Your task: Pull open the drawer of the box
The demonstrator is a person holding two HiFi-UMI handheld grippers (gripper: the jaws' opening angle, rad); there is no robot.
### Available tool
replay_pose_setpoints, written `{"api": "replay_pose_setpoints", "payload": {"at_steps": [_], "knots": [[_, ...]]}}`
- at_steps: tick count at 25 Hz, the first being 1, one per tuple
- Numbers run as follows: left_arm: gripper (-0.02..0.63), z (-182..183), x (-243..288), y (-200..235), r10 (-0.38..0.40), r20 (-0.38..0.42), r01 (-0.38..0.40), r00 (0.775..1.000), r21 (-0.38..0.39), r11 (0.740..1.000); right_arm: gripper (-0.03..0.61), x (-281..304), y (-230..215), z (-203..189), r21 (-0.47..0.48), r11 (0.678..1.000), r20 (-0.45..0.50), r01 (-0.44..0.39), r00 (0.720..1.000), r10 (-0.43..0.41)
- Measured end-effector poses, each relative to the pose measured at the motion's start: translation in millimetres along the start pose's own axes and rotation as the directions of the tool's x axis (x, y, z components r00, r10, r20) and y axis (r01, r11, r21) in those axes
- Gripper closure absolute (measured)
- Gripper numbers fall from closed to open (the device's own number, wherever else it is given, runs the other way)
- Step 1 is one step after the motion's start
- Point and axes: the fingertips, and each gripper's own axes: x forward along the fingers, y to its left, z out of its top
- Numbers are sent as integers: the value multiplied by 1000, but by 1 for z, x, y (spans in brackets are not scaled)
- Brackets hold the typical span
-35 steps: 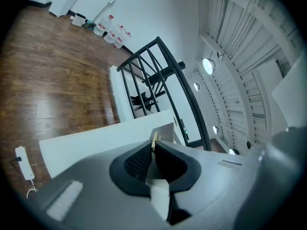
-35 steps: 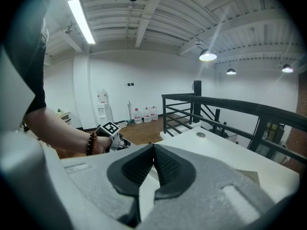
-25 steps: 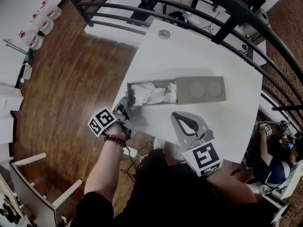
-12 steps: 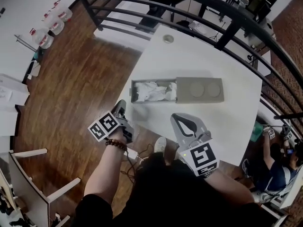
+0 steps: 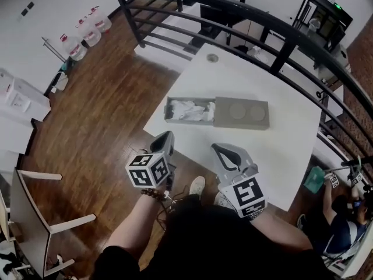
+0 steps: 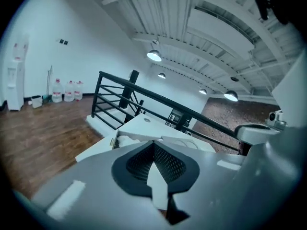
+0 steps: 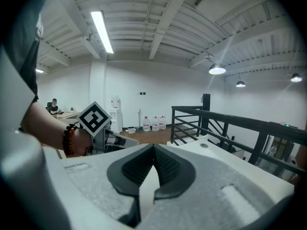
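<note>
A grey box (image 5: 242, 112) lies on the white table (image 5: 280, 150), two round recesses in its top. Its drawer (image 5: 187, 109) is pulled out to the left and holds crumpled white material. My left gripper (image 5: 166, 136) hangs off the table's near left edge, shut and empty, well short of the drawer. My right gripper (image 5: 220, 149) hovers over the near edge, also shut and empty. In the left gripper view the shut left gripper (image 6: 153, 145) points at the drawer's white filling (image 6: 125, 139). The right gripper view shows the shut right gripper (image 7: 153, 150) and the left gripper's marker cube (image 7: 94, 119).
A black railing (image 5: 256, 22) runs behind the table. A small round object (image 5: 213, 58) sits at the table's far corner. Wooden floor (image 5: 99, 109) lies to the left, with water bottles (image 5: 87, 34) by the wall and a white chair (image 5: 35, 226) near me.
Both grippers have drawn back from the box toward me. The left one has left the drawer's end and now hangs off the table edge. The drawer stays open.
</note>
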Motion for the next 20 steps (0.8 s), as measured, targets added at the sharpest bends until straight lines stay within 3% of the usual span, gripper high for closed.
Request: {"api": "replay_pose_setpoints", "payload": {"at_steps": [6, 12, 20], "knots": [[597, -15, -37, -72, -49, 16, 47, 999, 147, 988, 586, -34, 17, -2, -33, 998, 37, -51, 998, 52], [597, -30, -71, -117, -37, 30, 27, 999, 286, 958, 586, -59, 34, -7, -49, 994, 53, -102, 993, 105], [597, -41, -87, -133, -48, 42, 33, 998, 296, 955, 586, -71, 43, -5, -62, 991, 70, -115, 990, 119]]}}
